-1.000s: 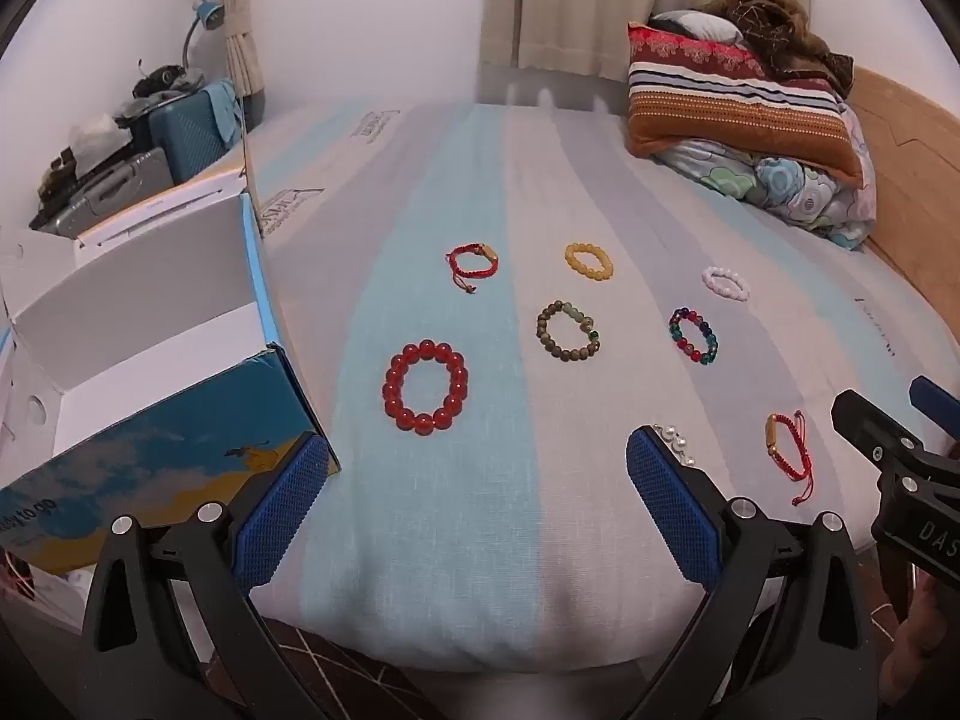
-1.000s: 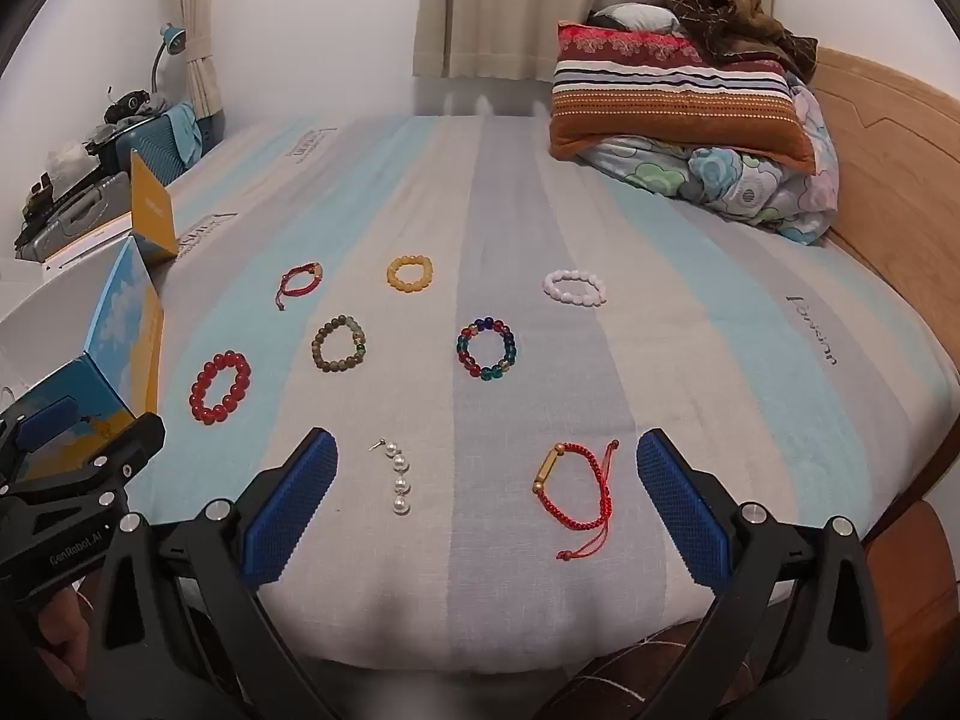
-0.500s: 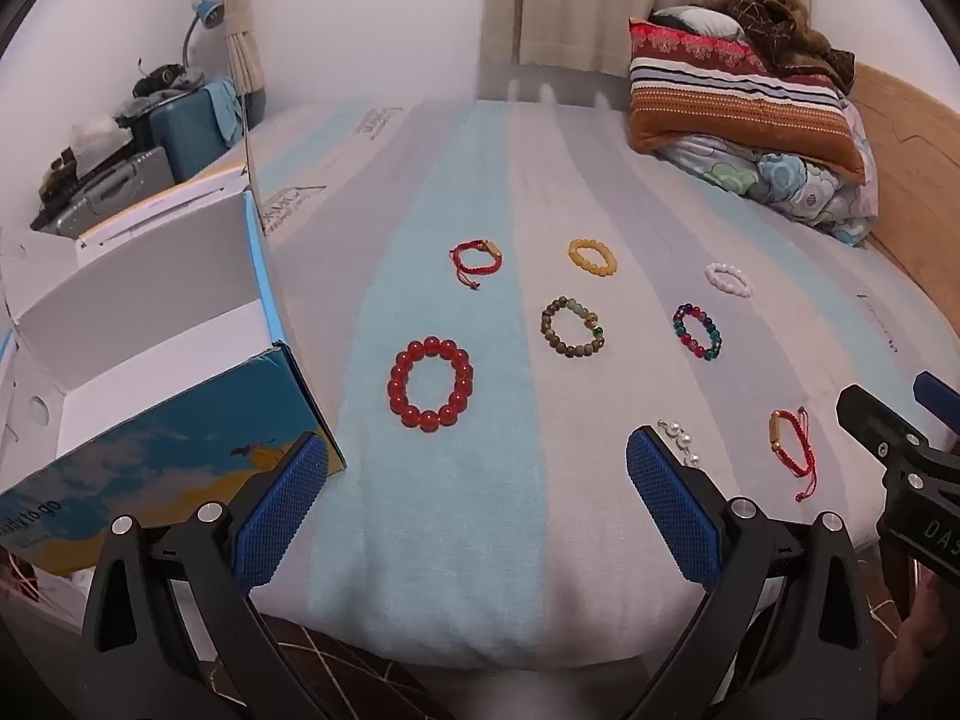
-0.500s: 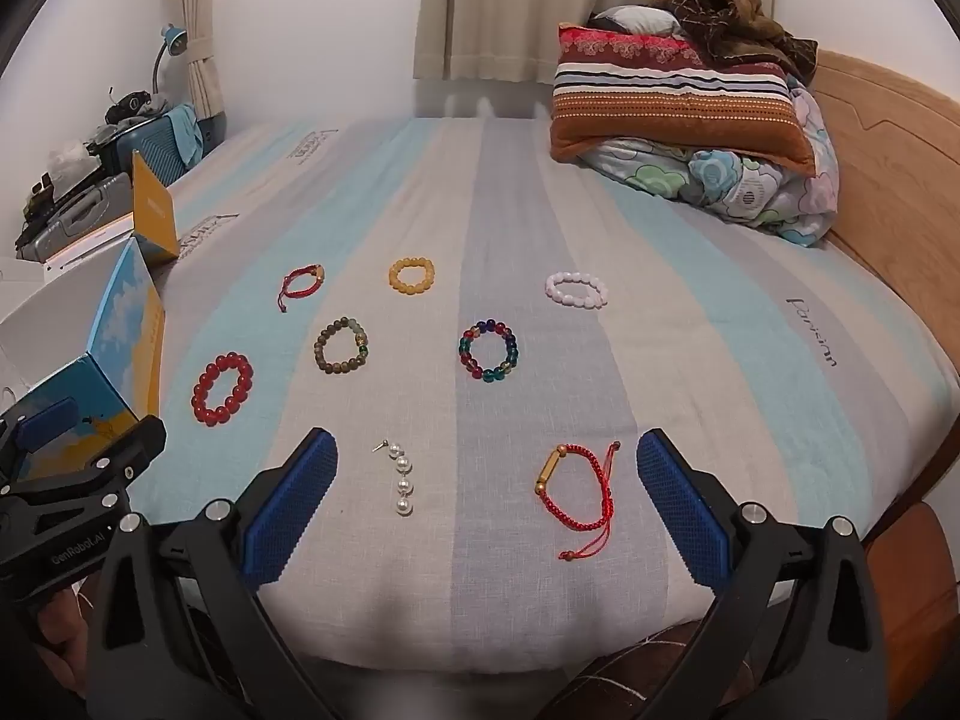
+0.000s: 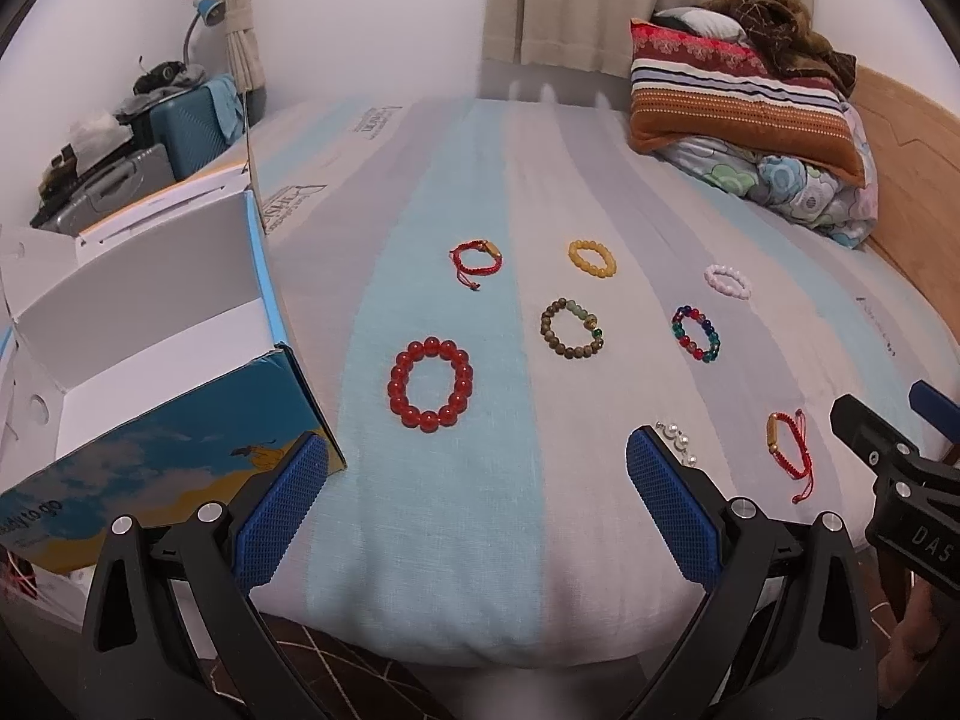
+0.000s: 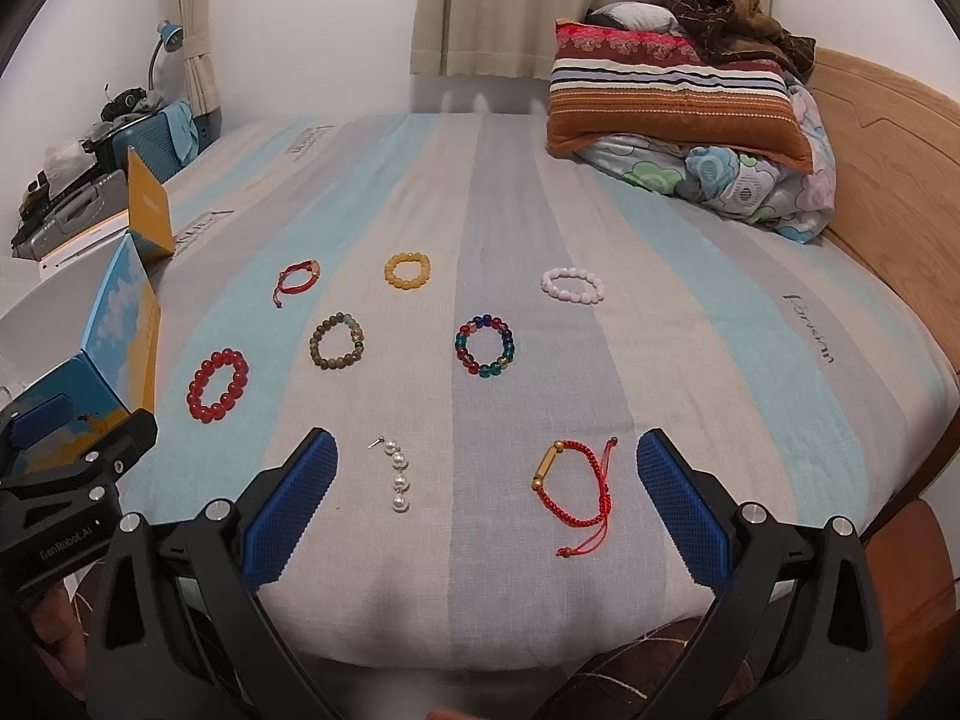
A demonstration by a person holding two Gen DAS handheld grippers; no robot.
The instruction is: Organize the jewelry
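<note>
My left gripper (image 5: 477, 492): spread wide, empty, bottom of frame.
My right gripper (image 6: 486, 495): spread wide, empty.
Pearls (image 6: 396, 474): lower centre.
Box (image 5: 138, 360): left.

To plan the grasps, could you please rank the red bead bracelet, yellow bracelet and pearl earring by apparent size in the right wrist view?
1. red bead bracelet
2. yellow bracelet, though farther away, so unsure
3. pearl earring, thinnest despite being nearest
</note>
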